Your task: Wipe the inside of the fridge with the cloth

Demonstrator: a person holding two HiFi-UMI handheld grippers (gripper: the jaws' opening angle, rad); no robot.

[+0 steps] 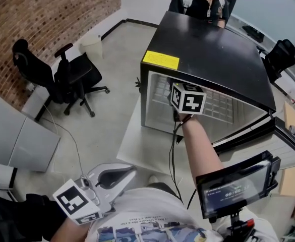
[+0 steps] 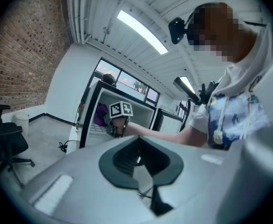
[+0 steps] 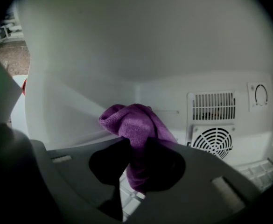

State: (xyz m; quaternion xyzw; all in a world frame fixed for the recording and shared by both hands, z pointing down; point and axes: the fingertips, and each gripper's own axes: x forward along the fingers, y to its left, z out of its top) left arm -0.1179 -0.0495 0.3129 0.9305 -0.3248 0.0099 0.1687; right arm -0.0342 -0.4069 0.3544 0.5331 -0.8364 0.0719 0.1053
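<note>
A black mini fridge (image 1: 208,54) stands on a white table (image 1: 137,135), its door (image 1: 293,145) swung open to the right. My right gripper (image 1: 186,99) reaches into the white compartment, over the wire shelf (image 1: 218,105). In the right gripper view it (image 3: 138,171) is shut on a bunched purple cloth (image 3: 136,125), which pokes out near the left inner wall. The cloth (image 2: 100,113) also shows in the left gripper view, inside the fridge. My left gripper (image 1: 124,174) hangs low by my body, away from the fridge; its jaws (image 2: 141,164) are shut and hold nothing.
The fridge's back wall carries a vent grille (image 3: 212,106), a round fan cover (image 3: 212,143) and a dial (image 3: 260,94). A black office chair (image 1: 61,77) and a bin (image 1: 92,44) stand left. A person (image 1: 202,1) sits behind the fridge. A screen device (image 1: 235,183) is near my right.
</note>
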